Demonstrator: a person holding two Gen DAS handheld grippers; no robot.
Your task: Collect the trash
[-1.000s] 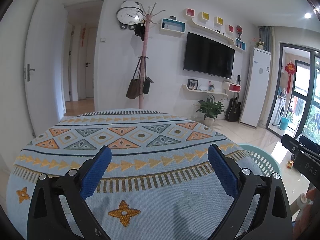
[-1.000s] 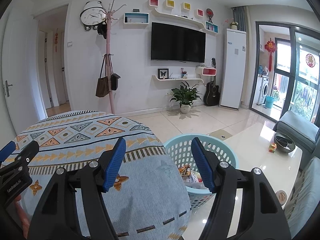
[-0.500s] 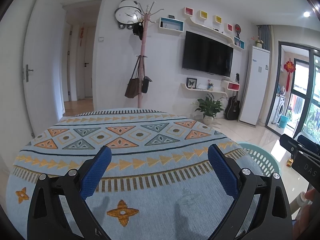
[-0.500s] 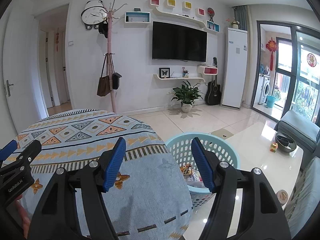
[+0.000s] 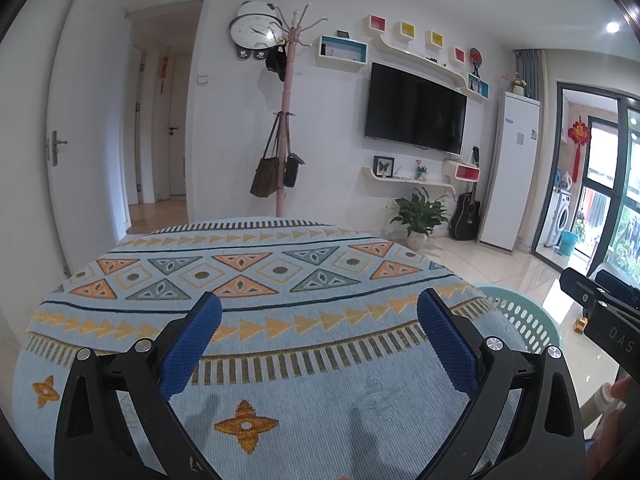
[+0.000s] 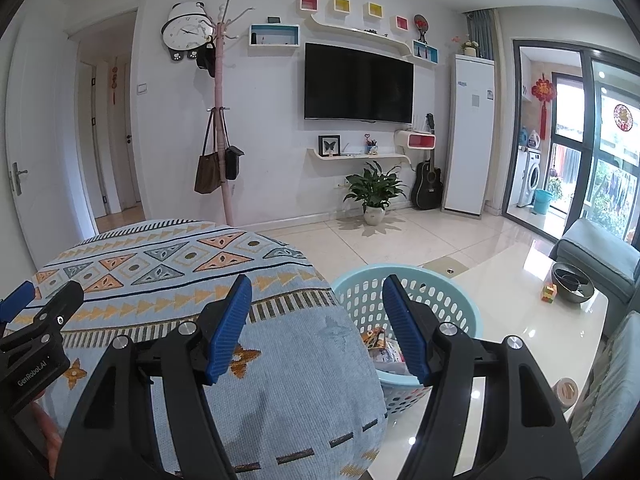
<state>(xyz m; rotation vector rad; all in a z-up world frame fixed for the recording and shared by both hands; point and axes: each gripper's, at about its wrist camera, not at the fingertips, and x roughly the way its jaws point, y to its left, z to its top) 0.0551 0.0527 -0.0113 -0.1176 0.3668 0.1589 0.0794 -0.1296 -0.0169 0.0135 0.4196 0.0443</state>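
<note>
A light blue perforated basket [image 6: 448, 300] stands on the floor right of the table, with wrappers and paper trash [image 6: 382, 350] inside; its rim also shows in the left wrist view [image 5: 528, 320]. My right gripper [image 6: 316, 320] is open and empty, held above the table's right edge and the basket. My left gripper [image 5: 318, 332] is open and empty over the blue patterned tablecloth [image 5: 248, 280]. No trash shows on the cloth.
A glossy white coffee table [image 6: 520, 304] on the right holds a dark bowl [image 6: 572, 280], a small cube toy [image 6: 549, 292] and a tape roll [image 6: 566, 390]. A grey sofa [image 6: 596, 248], a potted plant [image 6: 374, 196] and a coat rack [image 6: 220, 120] stand beyond.
Both grippers stay open and empty. Both views have shifted only slightly; the right gripper has drifted a little.
</note>
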